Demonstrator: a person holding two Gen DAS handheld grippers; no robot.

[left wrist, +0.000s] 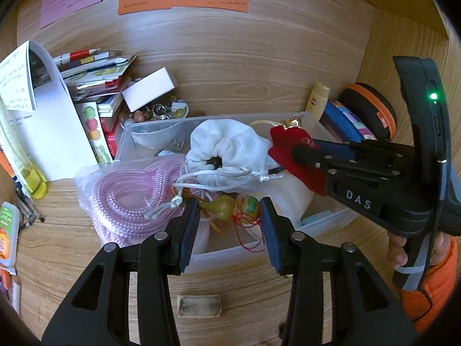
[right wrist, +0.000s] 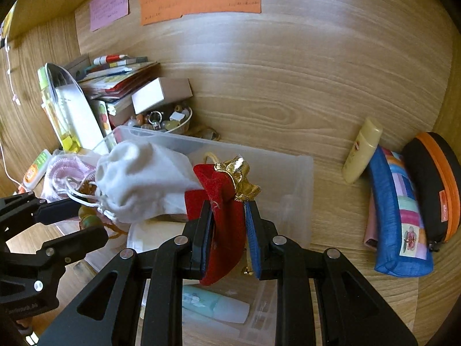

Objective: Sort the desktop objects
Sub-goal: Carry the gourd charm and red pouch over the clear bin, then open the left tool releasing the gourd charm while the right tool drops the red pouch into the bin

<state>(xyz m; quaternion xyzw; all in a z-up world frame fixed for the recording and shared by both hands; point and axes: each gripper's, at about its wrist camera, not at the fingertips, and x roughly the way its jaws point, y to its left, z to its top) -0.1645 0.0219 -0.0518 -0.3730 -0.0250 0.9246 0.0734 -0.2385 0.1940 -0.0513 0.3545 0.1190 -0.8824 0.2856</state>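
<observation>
My right gripper has its fingers clamped narrow on the red velvet pouch, held over the clear plastic bin. My left gripper hangs with fingers partly apart around the small gourd charm at the bin's near edge, gripping nothing. I judge I should lower the pouch beside the white drawstring bag and let go only once it rests inside.

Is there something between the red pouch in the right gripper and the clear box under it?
Yes. The red pouch, held by the right gripper, hangs over the clear box, where a white drawstring bag already lies beside it.
</observation>
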